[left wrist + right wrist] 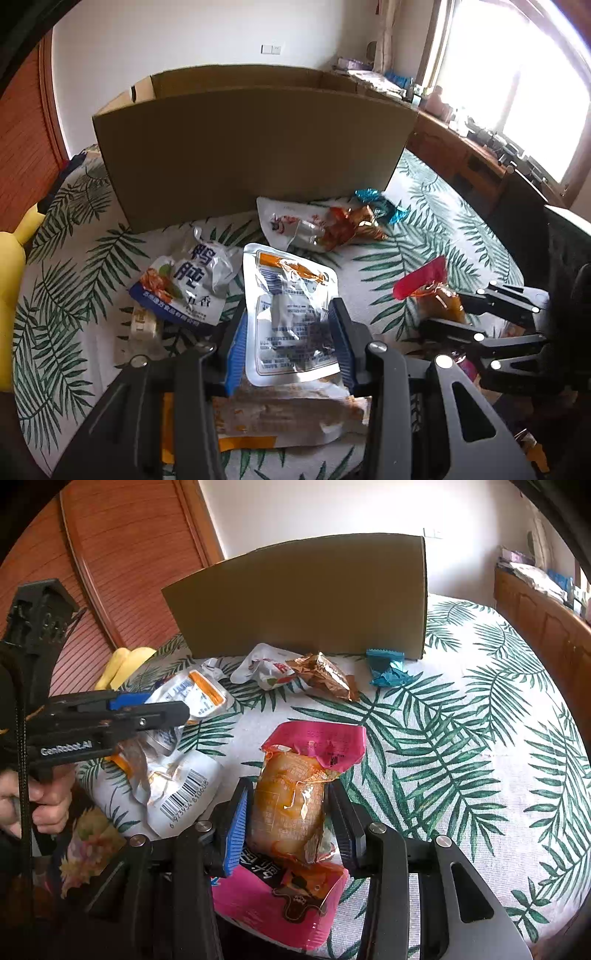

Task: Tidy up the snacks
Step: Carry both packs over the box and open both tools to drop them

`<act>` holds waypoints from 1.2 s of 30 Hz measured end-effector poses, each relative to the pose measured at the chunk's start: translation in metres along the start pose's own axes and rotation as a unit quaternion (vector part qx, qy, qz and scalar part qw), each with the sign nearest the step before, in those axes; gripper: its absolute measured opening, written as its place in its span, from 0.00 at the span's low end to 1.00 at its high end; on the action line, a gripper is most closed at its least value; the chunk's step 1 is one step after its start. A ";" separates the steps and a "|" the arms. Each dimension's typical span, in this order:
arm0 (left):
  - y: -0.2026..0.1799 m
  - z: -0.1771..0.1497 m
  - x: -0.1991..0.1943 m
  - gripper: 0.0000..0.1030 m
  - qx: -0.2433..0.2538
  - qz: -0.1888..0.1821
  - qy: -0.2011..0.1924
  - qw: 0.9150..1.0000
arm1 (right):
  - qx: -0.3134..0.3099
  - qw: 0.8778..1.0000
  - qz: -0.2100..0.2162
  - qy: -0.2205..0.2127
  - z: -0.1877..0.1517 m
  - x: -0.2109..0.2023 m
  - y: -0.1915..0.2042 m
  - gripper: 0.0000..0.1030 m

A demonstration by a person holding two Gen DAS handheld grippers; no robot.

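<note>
Left wrist view: left hand-held gripper [291,341] clamped on silver pouch [291,314]. Right hand-held gripper [291,827] clamped on pink-topped orange snack pack [295,797]; cardboard box [303,598] behind.

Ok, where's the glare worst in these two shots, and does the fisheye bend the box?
Left wrist view: the window is blown out white, and the silver pouch between the left gripper shows bright reflections. Both views: the cardboard box has its straight edges bowed, and the corners go dark.
</note>
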State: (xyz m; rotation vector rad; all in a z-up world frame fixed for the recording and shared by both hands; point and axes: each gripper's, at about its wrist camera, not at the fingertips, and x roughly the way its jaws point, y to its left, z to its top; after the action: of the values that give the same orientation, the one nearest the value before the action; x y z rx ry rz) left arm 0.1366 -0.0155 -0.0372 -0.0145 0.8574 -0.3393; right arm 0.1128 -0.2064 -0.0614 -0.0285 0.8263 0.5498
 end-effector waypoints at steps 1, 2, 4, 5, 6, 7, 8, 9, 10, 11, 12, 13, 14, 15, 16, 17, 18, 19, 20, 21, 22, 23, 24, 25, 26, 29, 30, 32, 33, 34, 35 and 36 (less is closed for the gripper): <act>0.000 0.001 -0.002 0.38 0.000 -0.001 -0.003 1.000 | 0.000 1.000 0.000 -0.002 0.000 -0.001 0.000 0.40; -0.002 0.003 -0.005 0.38 0.001 -0.002 -0.007 1.000 | 0.000 1.000 0.001 -0.003 0.001 -0.001 -0.001 0.40; -0.004 0.006 -0.010 0.38 0.004 -0.003 -0.014 1.000 | 0.000 1.000 0.001 -0.004 0.002 -0.003 -0.001 0.40; -0.005 0.007 -0.014 0.38 0.006 -0.002 -0.018 1.000 | -0.001 1.000 0.001 -0.006 0.002 -0.004 -0.001 0.40; -0.006 0.009 -0.017 0.38 0.009 -0.002 -0.023 1.000 | -0.001 1.000 0.001 -0.008 0.003 -0.005 -0.001 0.40; -0.008 0.011 -0.020 0.39 0.011 -0.001 -0.027 1.000 | -0.002 1.000 0.000 -0.010 0.004 -0.007 -0.001 0.40; -0.009 0.013 -0.024 0.39 0.015 0.000 -0.032 0.999 | -0.002 1.000 0.000 -0.012 0.006 -0.008 -0.001 0.40; -0.010 0.015 -0.027 0.39 0.017 0.000 -0.036 0.999 | -0.003 1.000 0.000 -0.015 0.007 -0.010 -0.001 0.40; -0.011 0.017 -0.030 0.39 0.018 0.000 -0.041 0.999 | -0.004 1.000 0.000 -0.017 0.009 -0.011 -0.001 0.40; -0.012 0.019 -0.032 0.39 0.018 -0.001 -0.044 0.999 | -0.005 1.000 -0.001 -0.020 0.012 -0.014 0.000 0.40; -0.012 0.021 -0.035 0.39 0.019 -0.002 -0.047 0.999 | -0.006 1.000 -0.001 -0.022 0.014 -0.015 0.000 0.40; -0.012 0.024 -0.038 0.39 0.020 -0.002 -0.051 0.999 | -0.008 1.000 -0.002 -0.026 0.017 -0.018 0.000 0.40; -0.012 0.027 -0.041 0.39 0.021 -0.002 -0.055 0.998 | -0.009 1.000 -0.002 -0.028 0.019 -0.020 0.000 0.40; -0.013 0.030 -0.044 0.39 0.021 -0.002 -0.060 0.998 | -0.011 0.999 -0.002 -0.031 0.022 -0.022 0.000 0.40; -0.013 0.033 -0.047 0.39 0.022 -0.002 -0.065 0.998 | -0.014 0.999 -0.004 -0.035 0.026 -0.024 0.001 0.40; -0.014 0.035 -0.049 0.39 0.022 -0.002 -0.068 0.997 | -0.016 0.999 -0.005 -0.038 0.029 -0.026 0.000 0.40; -0.014 0.038 -0.051 0.39 0.022 -0.002 -0.073 0.997 | -0.018 0.999 -0.006 -0.041 0.032 -0.028 0.001 0.40; -0.014 0.041 -0.053 0.39 0.023 -0.001 -0.077 0.997 | -0.020 0.999 -0.007 -0.044 0.035 -0.030 0.001 0.40; -0.014 0.044 -0.056 0.39 0.023 0.000 -0.081 0.996 | -0.022 0.999 -0.009 -0.048 0.039 -0.032 0.002 0.40; -0.014 0.047 -0.058 0.39 0.022 0.000 -0.085 0.996 | -0.023 0.998 -0.010 -0.051 0.042 -0.034 0.002 0.40; -0.013 0.050 -0.061 0.39 0.022 -0.001 -0.090 0.996 | -0.024 0.998 -0.010 -0.054 0.045 -0.036 0.002 0.40; -0.013 0.051 -0.062 0.39 0.022 -0.001 -0.092 0.996 | -0.026 0.998 -0.011 -0.057 0.049 -0.039 0.002 0.40; -0.013 0.053 -0.064 0.39 0.022 -0.002 -0.095 0.995 | -0.027 0.998 -0.011 -0.060 0.052 -0.040 0.003 0.40; -0.013 0.055 -0.066 0.39 0.023 -0.001 -0.098 0.995 | -0.029 0.998 -0.012 -0.063 0.055 -0.042 0.003 0.40; -0.013 0.058 -0.067 0.39 0.024 -0.001 -0.100 0.995 | -0.031 0.997 -0.013 -0.066 0.059 -0.044 0.004 0.40; -0.014 0.068 -0.071 0.39 0.028 -0.001 -0.108 0.994 | -0.035 0.996 -0.013 -0.076 0.070 -0.048 0.005 0.40; -0.014 0.071 -0.072 0.39 0.030 -0.001 -0.109 0.994 | -0.037 0.996 -0.014 -0.078 0.074 -0.048 0.006 0.40; -0.014 0.078 -0.075 0.39 0.033 0.001 -0.114 0.993 | -0.042 0.995 -0.016 -0.083 0.082 -0.049 0.008 0.40; -0.014 0.082 -0.076 0.39 0.034 0.001 -0.118 0.992 | -0.045 0.995 -0.017 -0.086 0.086 -0.049 0.009 0.40; -0.014 0.084 -0.077 0.39 0.034 0.002 -0.121 0.992 | -0.046 0.995 -0.018 -0.088 0.090 -0.050 0.009 0.40; -0.013 0.089 -0.078 0.39 0.035 0.003 -0.124 0.992 | -0.048 0.995 -0.018 -0.090 0.094 -0.049 0.010 0.40; -0.014 0.092 -0.078 0.39 0.036 0.005 -0.126 0.991 | -0.049 0.994 -0.018 -0.091 0.098 -0.049 0.010 0.40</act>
State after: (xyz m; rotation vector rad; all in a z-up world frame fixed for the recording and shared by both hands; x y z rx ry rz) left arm 0.1534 -0.0162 0.0830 0.0131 0.5942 -0.3510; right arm 0.1489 -0.1969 0.0423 -0.0824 0.6194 0.5497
